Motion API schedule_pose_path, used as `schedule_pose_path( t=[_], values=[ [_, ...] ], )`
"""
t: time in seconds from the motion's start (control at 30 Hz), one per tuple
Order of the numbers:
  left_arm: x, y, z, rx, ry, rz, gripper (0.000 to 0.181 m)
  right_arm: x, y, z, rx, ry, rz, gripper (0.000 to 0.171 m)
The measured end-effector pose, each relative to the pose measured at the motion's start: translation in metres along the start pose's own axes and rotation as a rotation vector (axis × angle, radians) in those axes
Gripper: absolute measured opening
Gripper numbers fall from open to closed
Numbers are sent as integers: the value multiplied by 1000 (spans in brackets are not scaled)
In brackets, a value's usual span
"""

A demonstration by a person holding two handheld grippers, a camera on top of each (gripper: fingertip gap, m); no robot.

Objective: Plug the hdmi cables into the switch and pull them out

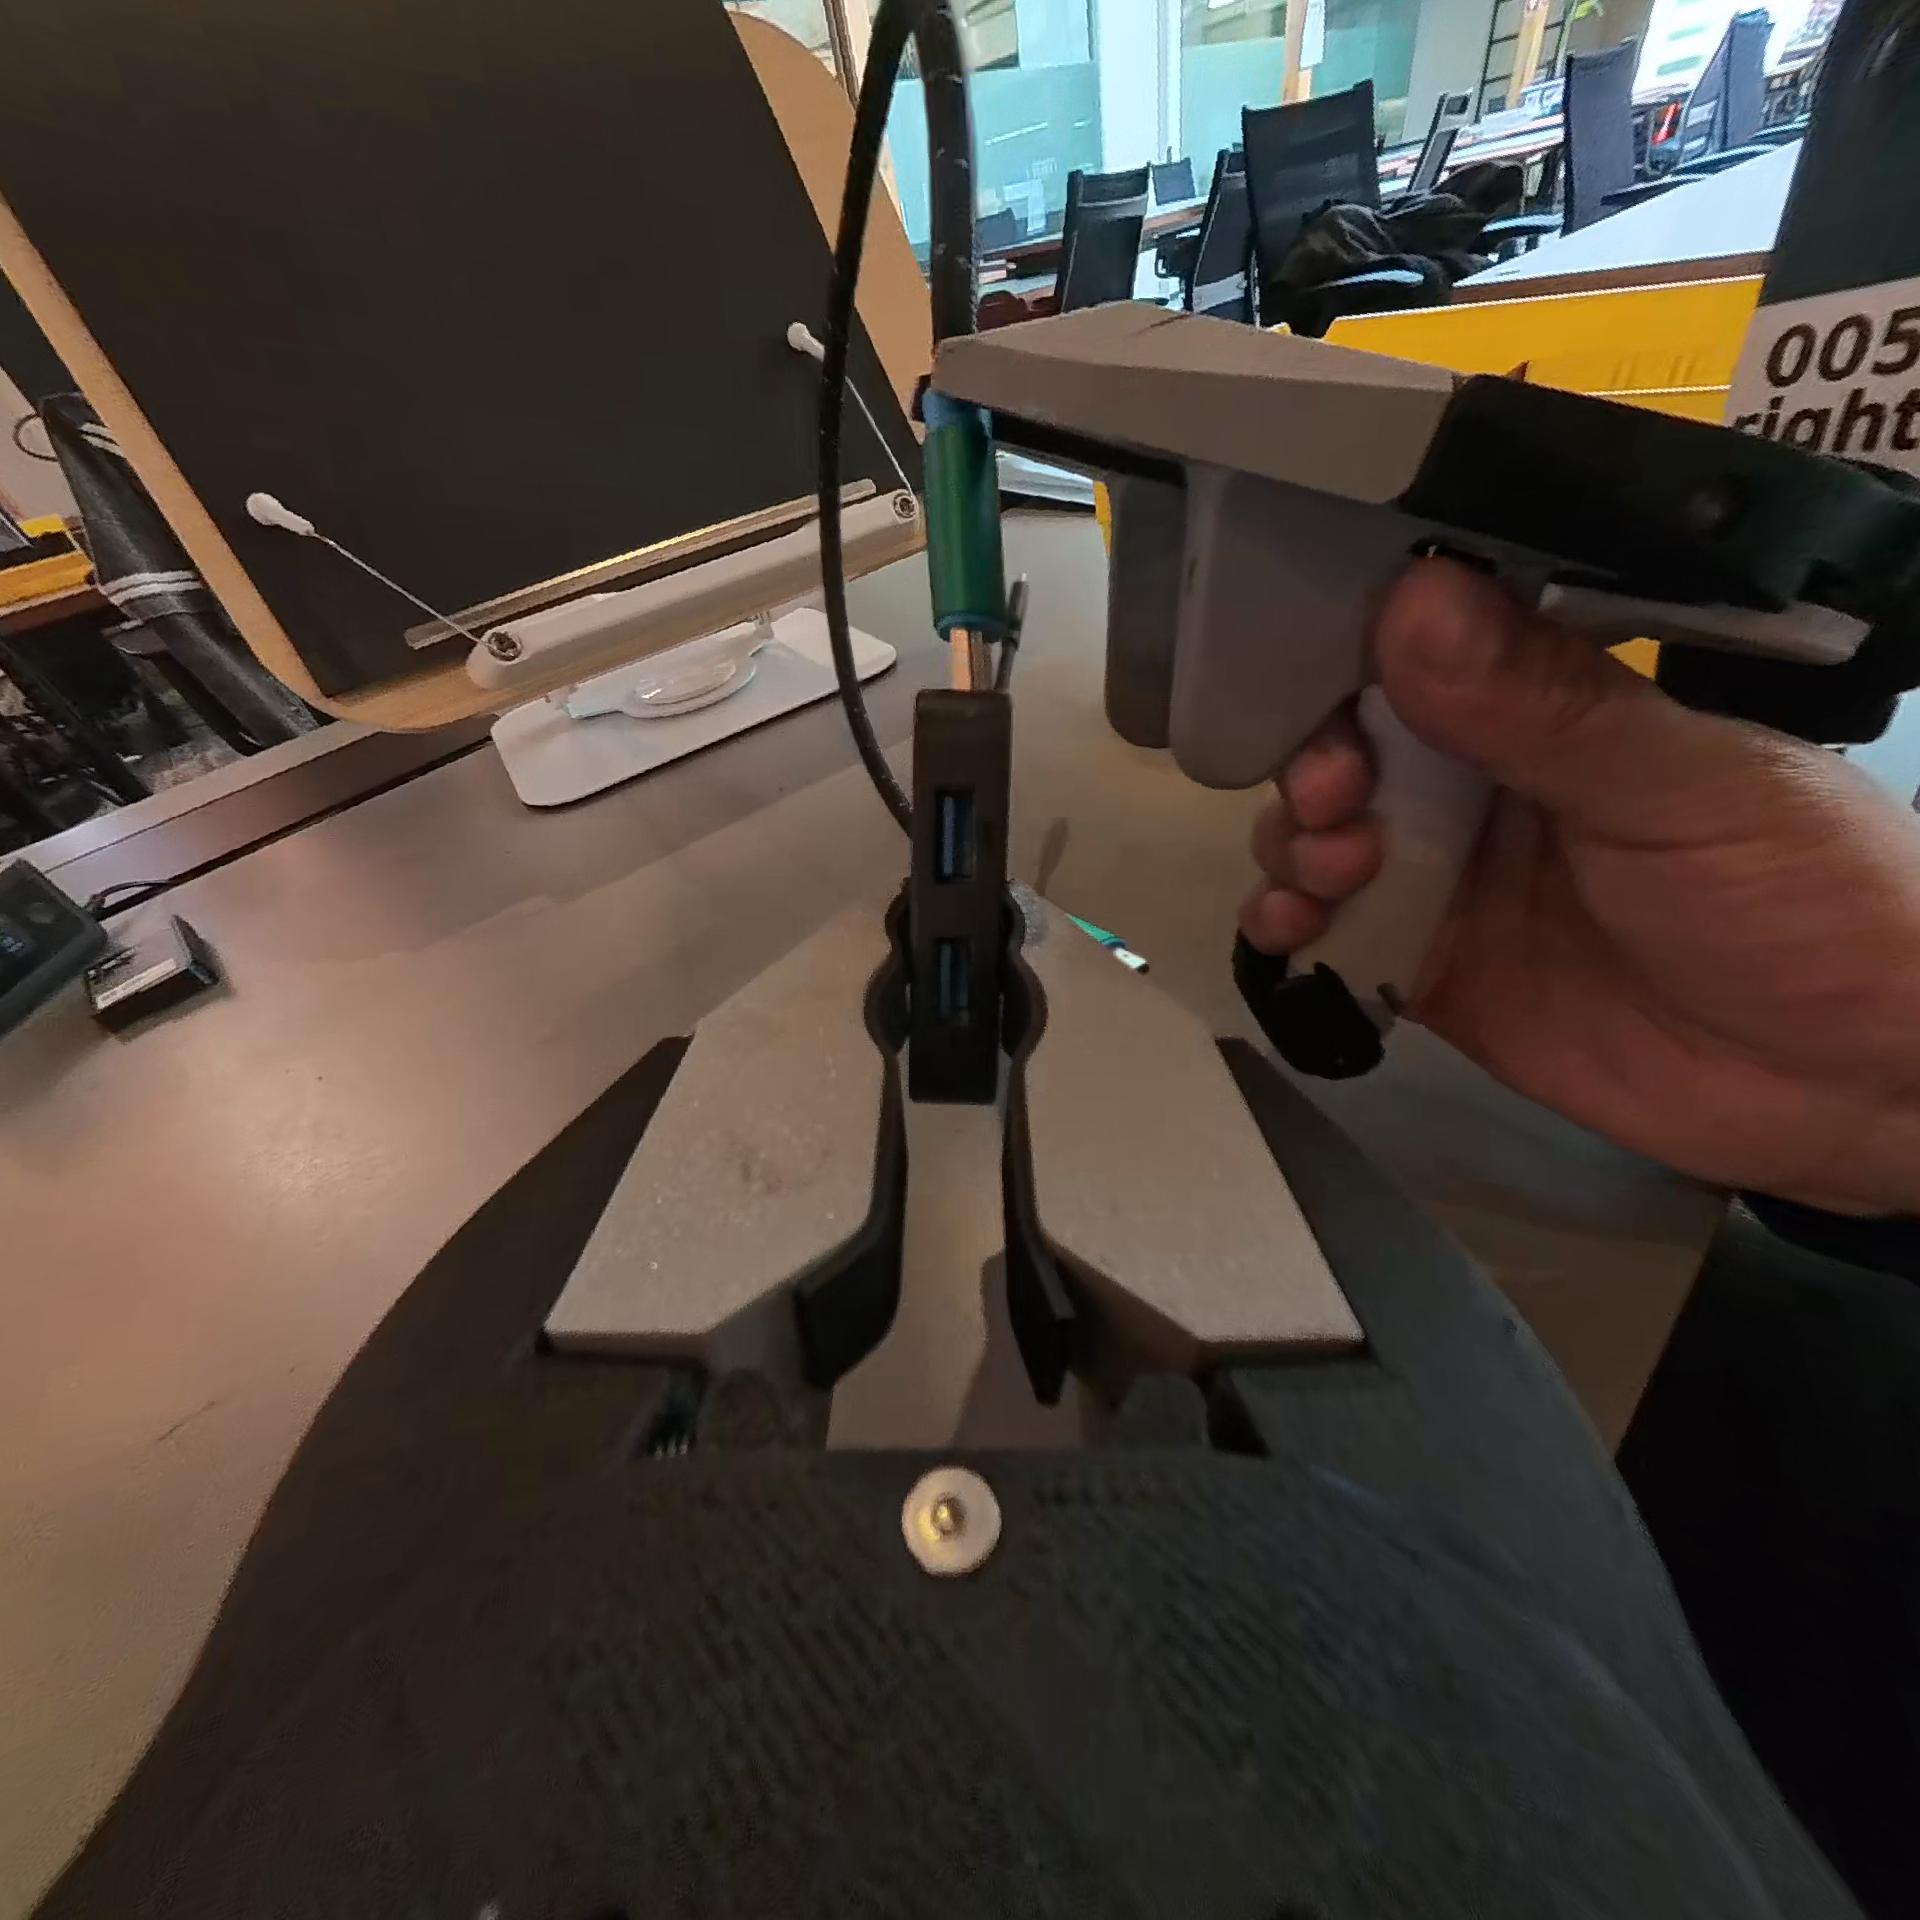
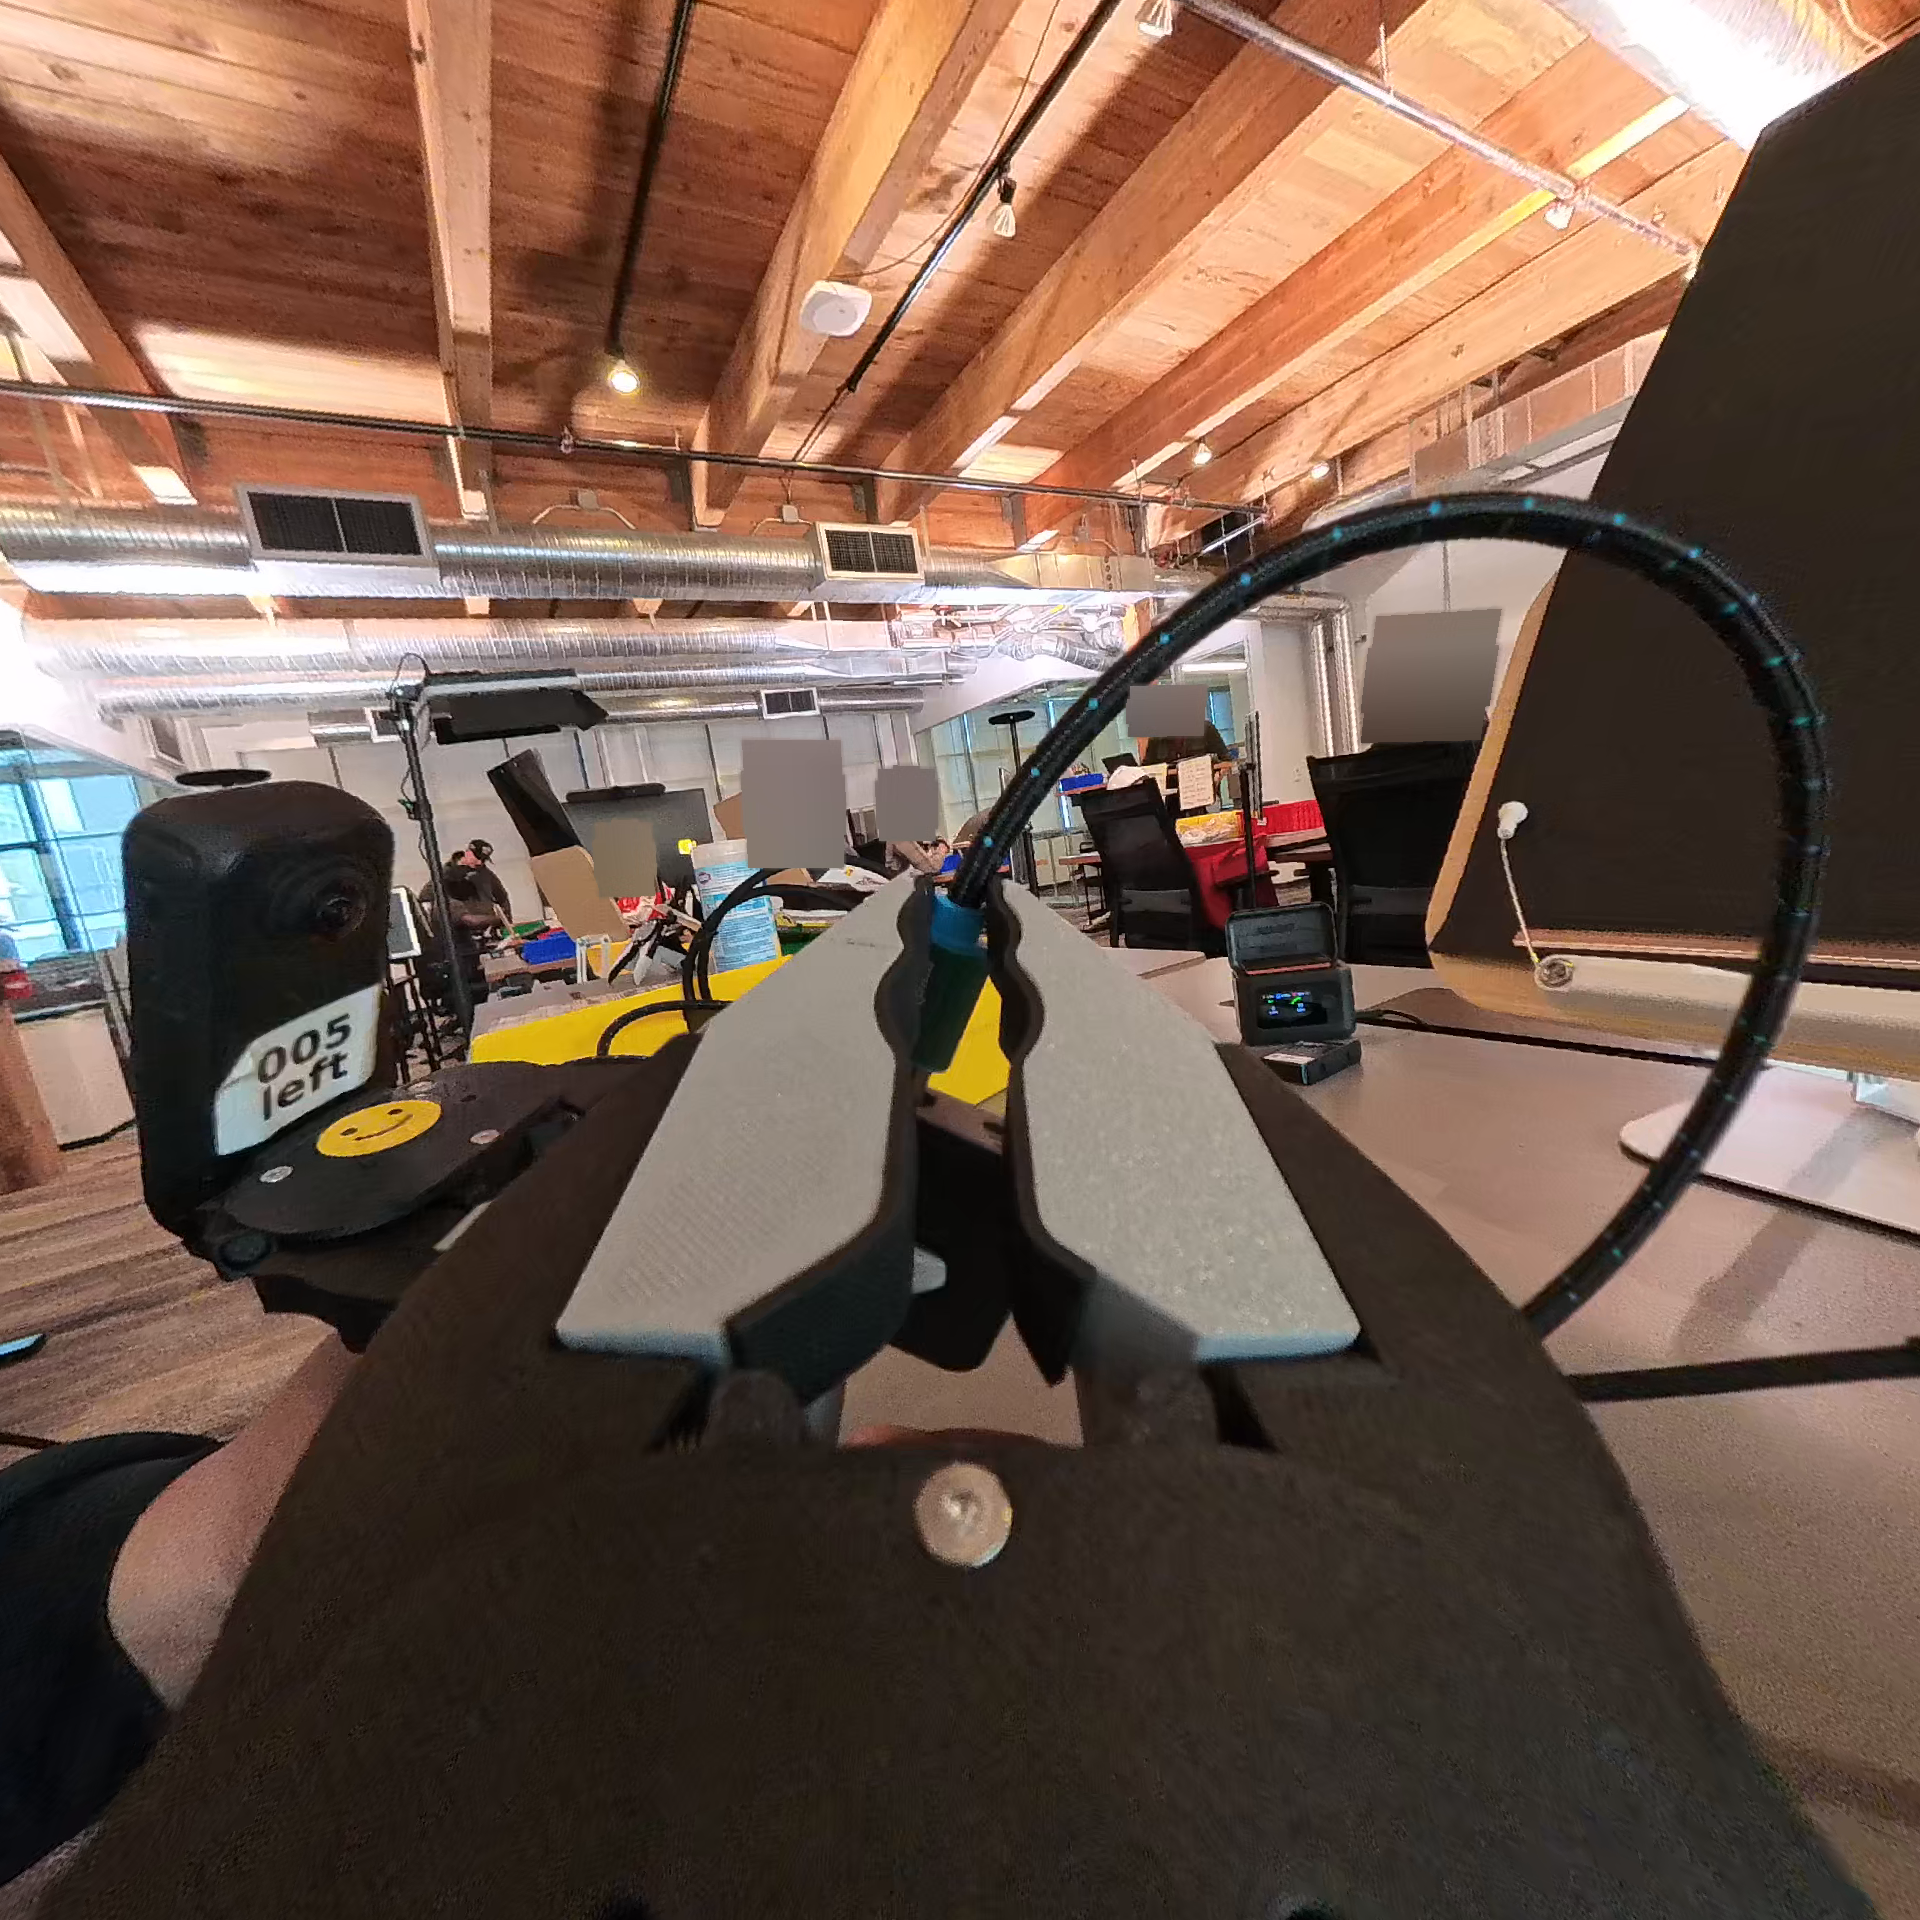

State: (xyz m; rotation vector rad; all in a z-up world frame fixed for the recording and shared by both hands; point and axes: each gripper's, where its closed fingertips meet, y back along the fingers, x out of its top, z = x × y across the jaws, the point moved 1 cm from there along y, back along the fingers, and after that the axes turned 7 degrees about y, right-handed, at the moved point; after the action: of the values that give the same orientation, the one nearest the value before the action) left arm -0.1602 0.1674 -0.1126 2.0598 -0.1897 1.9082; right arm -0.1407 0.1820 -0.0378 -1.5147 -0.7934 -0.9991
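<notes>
In the left wrist view my left gripper is shut on a slim black switch with blue ports and holds it upright above the table. My right gripper comes in from the right, shut on a green cable plug. The plug's metal tip meets the switch's top end, with a short length of metal showing. In the right wrist view my right gripper clamps the green plug, and its black braided cable loops up and to the right. A second green plug lies on the table behind.
A black board on a white stand rises at the back left of the brown table. Small black devices lie at the left. A person's hand holds the right gripper's handle. A black case sits farther off on the table. Across from one pair of fingers to the other is roughly 8 cm.
</notes>
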Motion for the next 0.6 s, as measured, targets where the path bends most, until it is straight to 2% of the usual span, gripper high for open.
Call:
schedule_pose_path(
  t=[0.27, 0.43, 0.6],
  values=[
    [0, 0, 0, -8, 11, 3, 10, 1, -1, -3, 0, 53, 10, 8],
    [3, 2, 9, -103, 47, 23, 10, 1, 0, 0, 0, 65, 25, 8],
    [2, 1, 7, -91, 51, 15, 10, 2, 1, -1, -3, 71, 38, 8]
  ],
)
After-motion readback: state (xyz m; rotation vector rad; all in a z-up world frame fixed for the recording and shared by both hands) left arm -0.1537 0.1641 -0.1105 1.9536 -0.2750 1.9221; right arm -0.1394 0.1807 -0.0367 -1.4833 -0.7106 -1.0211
